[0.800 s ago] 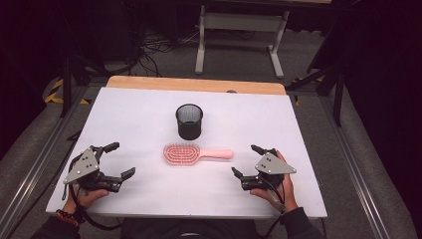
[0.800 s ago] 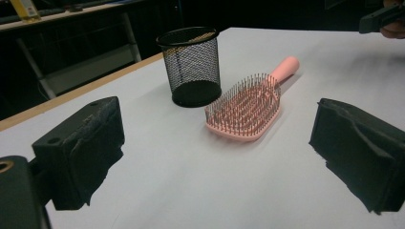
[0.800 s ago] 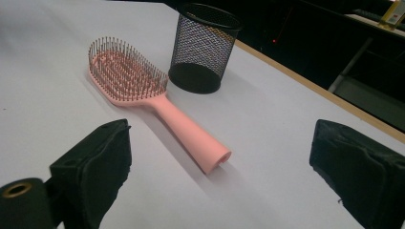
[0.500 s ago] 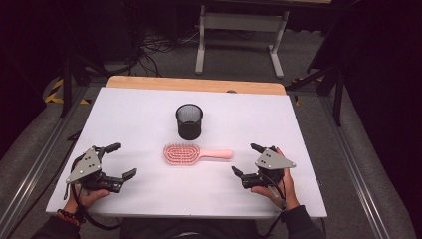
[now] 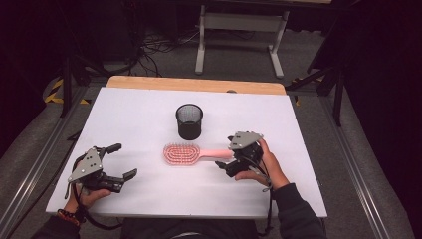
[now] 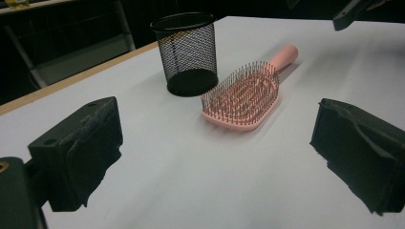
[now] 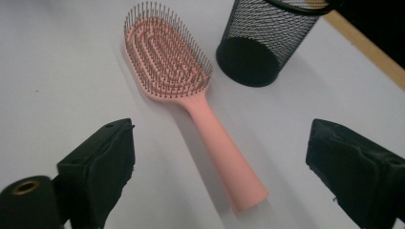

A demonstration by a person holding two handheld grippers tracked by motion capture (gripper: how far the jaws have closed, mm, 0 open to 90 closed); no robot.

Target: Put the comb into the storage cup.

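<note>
The right gripper (image 5: 226, 157) is closing in on the handle end of the pink plastic paddle hairbrush (image 5: 191, 154), which is lying bristles-up on the white bench (image 5: 139, 114), just in front of the black wire-mesh cup (image 5: 189, 121) and not touching it. In the right gripper view the brush (image 7: 191, 100) is running up between the two black jaws, which are standing wide apart with nothing pressed between them; the handle tip is sitting in the gap, clear of both pads. The step in hand looks like the approach for a pick-up, with the grasp not yet made.

The left gripper (image 5: 119, 160) is resting low at the near left of the bench, well apart from the brush, its jaws also spread wide and holding nothing; from its view the brush (image 6: 246, 93) and the cup (image 6: 187, 53) are lying ahead, side by side.

The next move probably calls for lowering the right gripper until the pads are flanking the narrow handle, then squeezing squarely across it. The handle is slim and smooth, so an off-centre pinch could let it swivel. If the cup is the destination, the brush will need tipping upright, handle or head down, before it goes in.
</note>
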